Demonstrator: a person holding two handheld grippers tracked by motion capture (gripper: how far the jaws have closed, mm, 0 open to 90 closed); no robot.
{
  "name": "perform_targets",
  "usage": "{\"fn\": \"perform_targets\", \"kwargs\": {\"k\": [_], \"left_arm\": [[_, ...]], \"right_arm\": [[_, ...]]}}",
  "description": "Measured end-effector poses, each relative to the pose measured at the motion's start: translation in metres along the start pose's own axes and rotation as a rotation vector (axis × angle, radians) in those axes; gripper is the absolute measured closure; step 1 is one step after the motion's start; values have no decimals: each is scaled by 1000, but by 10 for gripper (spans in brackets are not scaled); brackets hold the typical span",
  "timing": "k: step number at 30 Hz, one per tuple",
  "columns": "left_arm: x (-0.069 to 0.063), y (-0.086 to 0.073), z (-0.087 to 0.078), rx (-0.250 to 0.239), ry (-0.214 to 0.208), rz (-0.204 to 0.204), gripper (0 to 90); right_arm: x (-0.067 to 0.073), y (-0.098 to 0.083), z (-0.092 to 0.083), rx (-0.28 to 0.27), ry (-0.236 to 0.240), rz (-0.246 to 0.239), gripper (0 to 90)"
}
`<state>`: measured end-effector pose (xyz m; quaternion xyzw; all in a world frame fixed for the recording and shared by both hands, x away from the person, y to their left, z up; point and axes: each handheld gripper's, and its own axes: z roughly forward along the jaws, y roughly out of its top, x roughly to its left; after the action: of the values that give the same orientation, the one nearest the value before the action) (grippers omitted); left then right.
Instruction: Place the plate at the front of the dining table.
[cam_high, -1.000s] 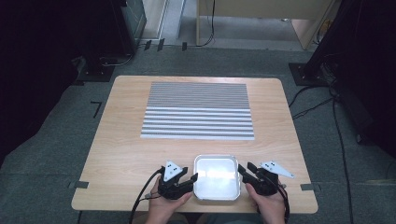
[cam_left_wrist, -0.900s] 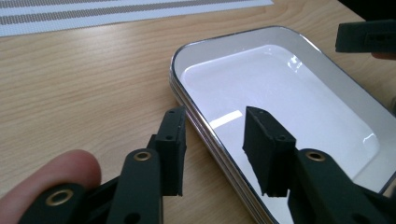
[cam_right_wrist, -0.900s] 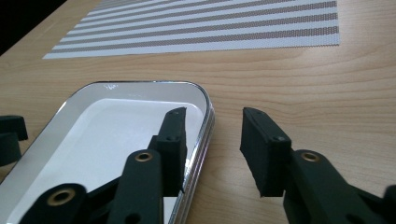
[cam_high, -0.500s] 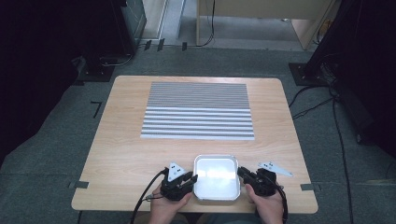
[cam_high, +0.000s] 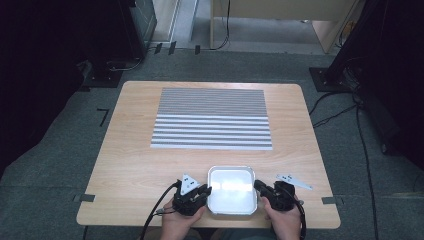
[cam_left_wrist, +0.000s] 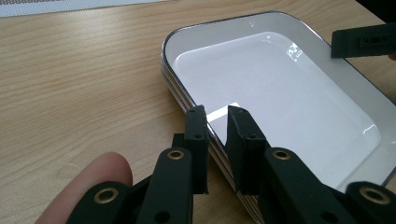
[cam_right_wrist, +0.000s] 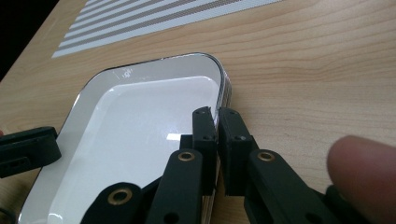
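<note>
A pale wooden table stands on grey carpet in a dim room, with dark equipment at the left, cables trailing over the floor at the right, and a light wooden cabinet at the back. A grey-and-white striped mat lies across the table's middle. At the near edge sits a white tray, well apart from the mat. The left claw has just been closing and is clenched on the tray's left rim; the right claw has likewise just been closing and is clenched on the right rim. Just beside the right claw, a small grey plate shows above the table. The high view takes in the floor and the whole table; the left gripper view adds the tray's stacked rim pinched between its black jaws, a fingertip at the lower left and the opposite jaw at the far side. The right gripper view shows its jaws astride the rim, nearly touching.
</note>
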<state>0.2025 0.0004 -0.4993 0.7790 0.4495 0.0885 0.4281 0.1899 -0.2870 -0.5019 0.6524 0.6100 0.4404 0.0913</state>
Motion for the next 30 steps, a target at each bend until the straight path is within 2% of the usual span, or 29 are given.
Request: {"fn": "perform_targets", "kwargs": {"k": [4,9,15,21,25,27,28,30], "left_arm": [[1,0,0,-3,-7,-16,802],[3,0,1,1,-16,-28,806],[3,0,1,-1,-16,-35,810],[3,2,-3,-26,-24,-38,848],[4,1,-1,-23,-34,-44,815],[4,1,1,-5,-22,-47,796],[4,0,2,0,-20,-51,791],[6,0,2,6,-33,-84,784]], "right_arm": [[-3,-1,-1,-1,20,50,874],[-5,-1,-3,-16,44,86,894],[-4,0,-6,-36,54,84,896],[-3,0,-10,-59,79,94,898],[-3,-1,-8,-57,65,90,897],[-3,-2,-6,-41,52,82,896],[-4,-3,-5,-37,50,84,896],[-4,-3,-5,-31,49,84,895]]}}
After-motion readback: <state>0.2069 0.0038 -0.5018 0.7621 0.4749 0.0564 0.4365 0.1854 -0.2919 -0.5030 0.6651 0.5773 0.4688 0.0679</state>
